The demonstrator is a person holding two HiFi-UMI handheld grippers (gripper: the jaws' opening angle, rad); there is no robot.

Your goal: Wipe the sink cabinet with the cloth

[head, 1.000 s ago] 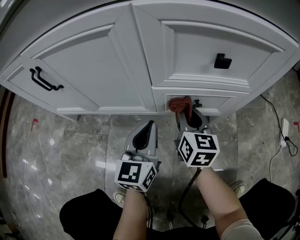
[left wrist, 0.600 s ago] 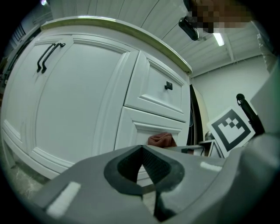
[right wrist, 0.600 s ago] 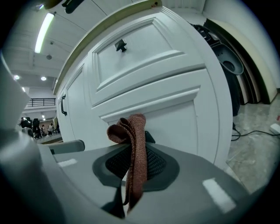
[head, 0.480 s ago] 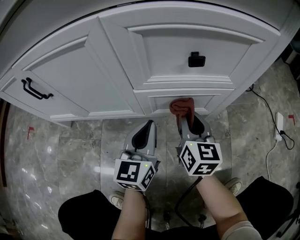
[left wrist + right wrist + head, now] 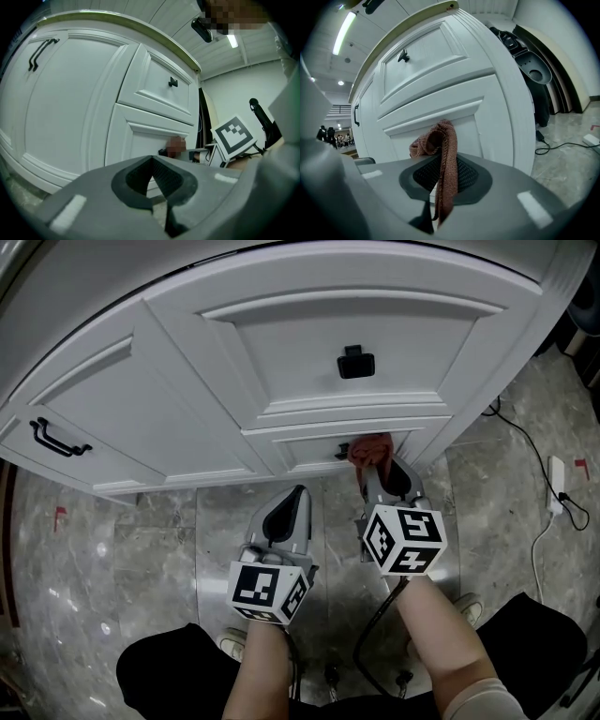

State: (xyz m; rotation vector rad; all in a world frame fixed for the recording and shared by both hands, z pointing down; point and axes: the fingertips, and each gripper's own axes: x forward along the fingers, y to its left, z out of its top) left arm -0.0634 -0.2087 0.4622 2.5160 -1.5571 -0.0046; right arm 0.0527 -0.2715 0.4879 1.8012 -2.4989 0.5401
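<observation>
**Right claw pinches the cloth at the lower drawer**

Grey marbled floor (image 5: 112,549) runs beneath a white sink cabinet (image 5: 187,381) that fills the top of my head view. At far left the cabinet's door (image 5: 103,418) carries a black bar handle (image 5: 58,439). Right of it comes the upper drawer (image 5: 309,334) with a square black knob (image 5: 355,362). Under that is a shallow lower drawer (image 5: 300,448) with a small dark knob (image 5: 341,452).

My left claw (image 5: 298,493) hangs over the floor in front of the cabinet, short of it and touching nothing. In its own view the two jaws are pressed together with nothing between them. Its marker cube (image 5: 270,589) sits above my wrist.

To its right, my right claw (image 5: 378,468) points at the lower drawer. Its jaws are pinching the cloth (image 5: 371,448), a reddish-brown knit. In the right gripper view a strip of it runs down between the jaws and a bunched end stands out past the tips. That bunch sits at the lower drawer's face, just right of the small dark knob. I cannot tell whether it actually presses on the panel. The right claw's cube is nearer the cabinet than the left one.

At far right a dark cable (image 5: 525,442) trails over the floor toward a white power strip (image 5: 560,488) off the cabinet's corner.
</observation>
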